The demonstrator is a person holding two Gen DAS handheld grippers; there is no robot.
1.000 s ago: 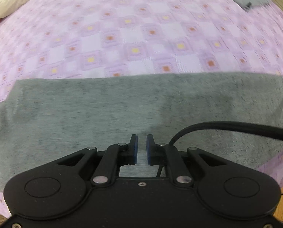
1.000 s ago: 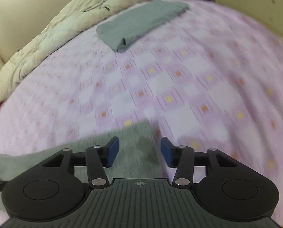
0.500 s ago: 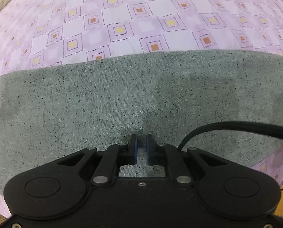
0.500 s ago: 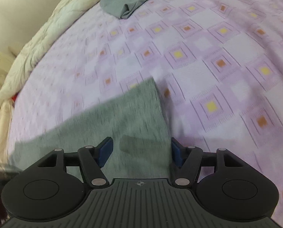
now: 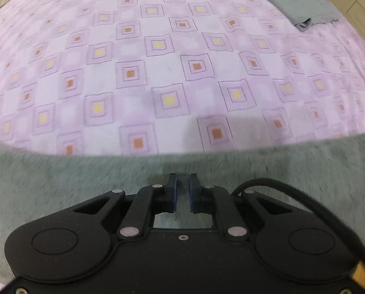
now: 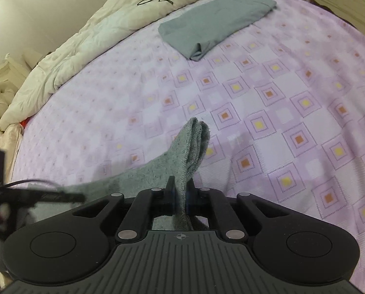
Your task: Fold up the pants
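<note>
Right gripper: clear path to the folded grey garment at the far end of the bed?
Probably not as things stand: the right gripper is shut on the speckled grey pants. The purple sheet between it and the folded garment lies bare.

Both wrist views look down closely over the bedsheet [image 5: 182, 78].

pants [image 6: 187, 147]: 1 | folded grey garment [image 6: 214, 24]: 1 | bedsheet [image 5: 182, 73]: 1 | duvet [image 6: 96, 36]: 1 | claws: 2

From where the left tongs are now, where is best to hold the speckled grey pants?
Probably at the far straight edge of the speckled grey pants, coming from above. The cloth lies flat on the purple bedsheet, so only an edge offers something to pinch. The left tongs hover over it.
</note>
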